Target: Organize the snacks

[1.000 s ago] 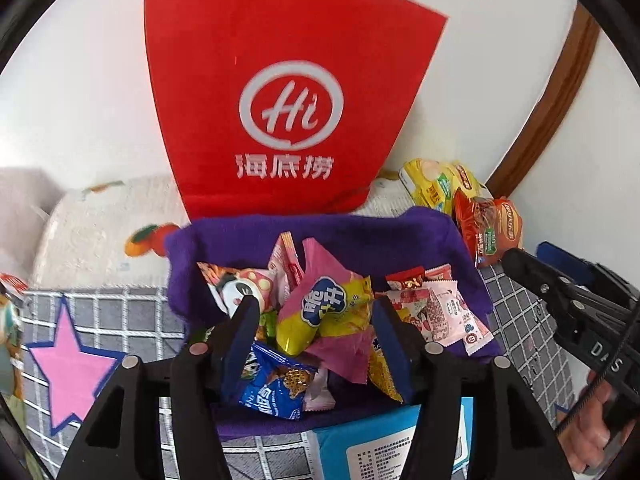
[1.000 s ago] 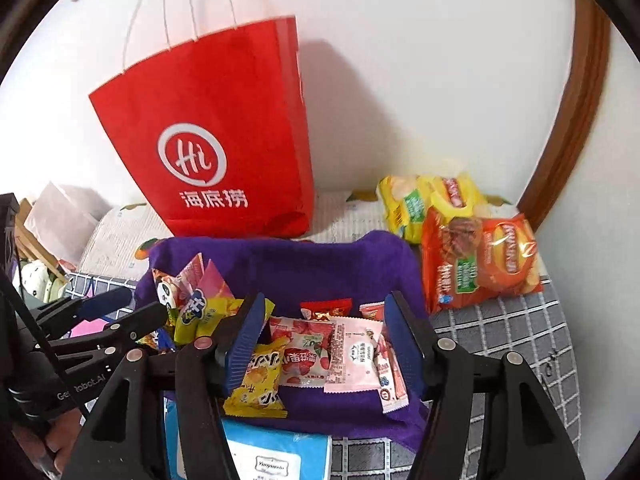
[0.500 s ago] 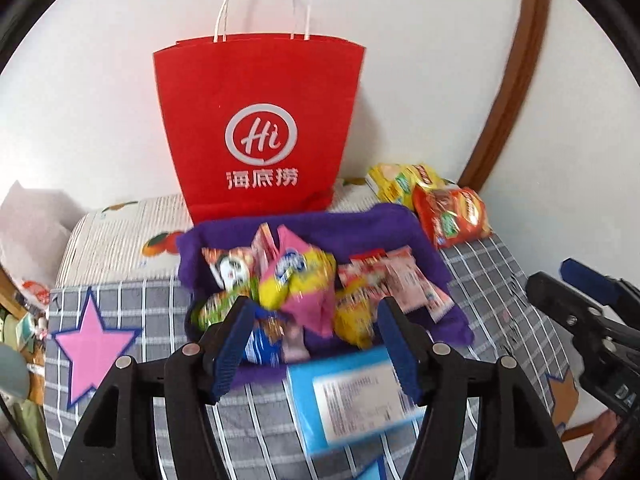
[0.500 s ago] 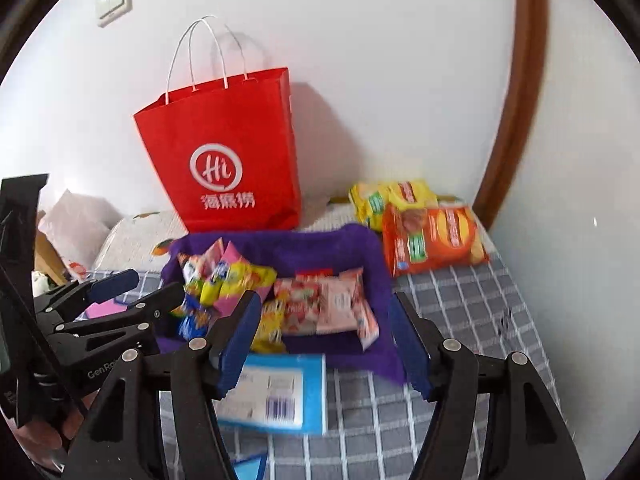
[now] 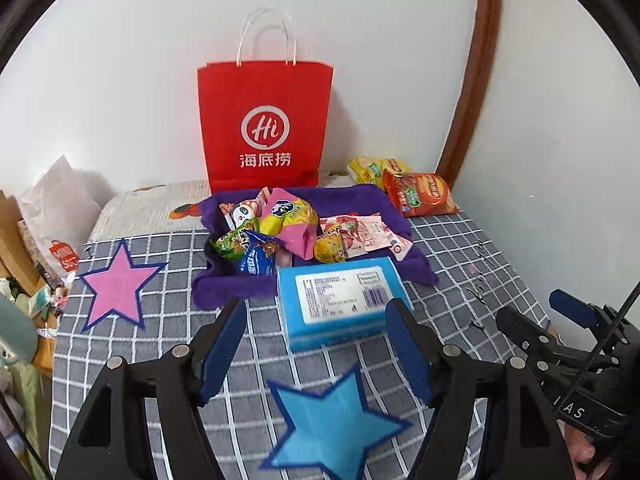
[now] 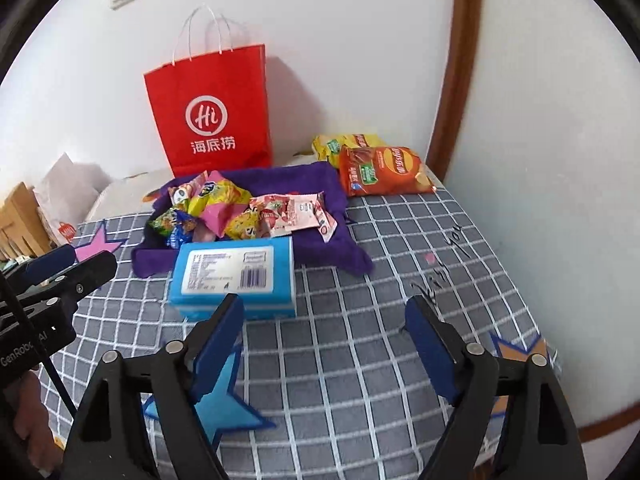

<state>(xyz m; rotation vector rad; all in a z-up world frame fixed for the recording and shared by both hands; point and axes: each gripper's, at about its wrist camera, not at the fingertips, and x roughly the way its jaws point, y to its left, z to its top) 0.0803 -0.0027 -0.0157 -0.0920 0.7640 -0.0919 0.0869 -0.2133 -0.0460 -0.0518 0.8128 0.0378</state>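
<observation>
Both grippers, left (image 5: pixel 316 344) and right (image 6: pixel 326 338), spread empty; snacks (image 5: pixel 288 232) beyond fingertips look heaped, perhaps slippery, may scatter.

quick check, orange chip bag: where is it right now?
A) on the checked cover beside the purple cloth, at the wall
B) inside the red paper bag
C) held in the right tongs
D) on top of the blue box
A: the orange chip bag lies on the checked cover just off the purple cloth's far right corner, near the wall, beside a yellow chip bag; both tongs are open and hold nothing.
</observation>
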